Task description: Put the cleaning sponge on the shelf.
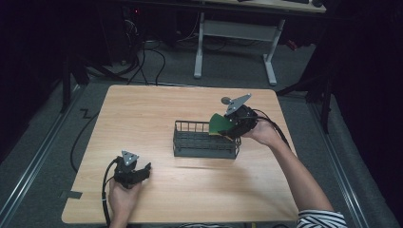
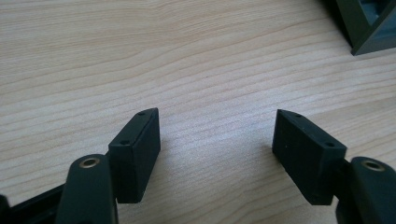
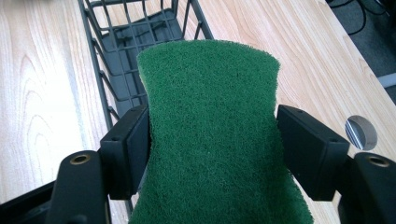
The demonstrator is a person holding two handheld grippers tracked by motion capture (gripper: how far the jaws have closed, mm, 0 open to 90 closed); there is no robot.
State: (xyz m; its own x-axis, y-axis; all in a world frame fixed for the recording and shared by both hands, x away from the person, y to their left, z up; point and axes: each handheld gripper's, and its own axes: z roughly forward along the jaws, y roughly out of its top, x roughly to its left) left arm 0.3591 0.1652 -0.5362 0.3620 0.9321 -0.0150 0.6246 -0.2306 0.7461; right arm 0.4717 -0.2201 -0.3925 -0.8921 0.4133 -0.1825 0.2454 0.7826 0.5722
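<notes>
right gripper (image 1: 231, 124) is clamped on a green pad (image 3: 210, 130) by its waist, held over the rack's (image 1: 205, 146) right end; rack lies just below-left, long axis across table. left gripper (image 2: 215, 154) wide open w/ nothing in it, near front edge, well apart

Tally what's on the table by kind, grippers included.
Grippers: 2, left gripper open above bare wood, right gripper shut on the sponge
Wire baskets: 1, dark basket
Sponges: 1, green sponge held at the basket's right end
Total: 4
</notes>
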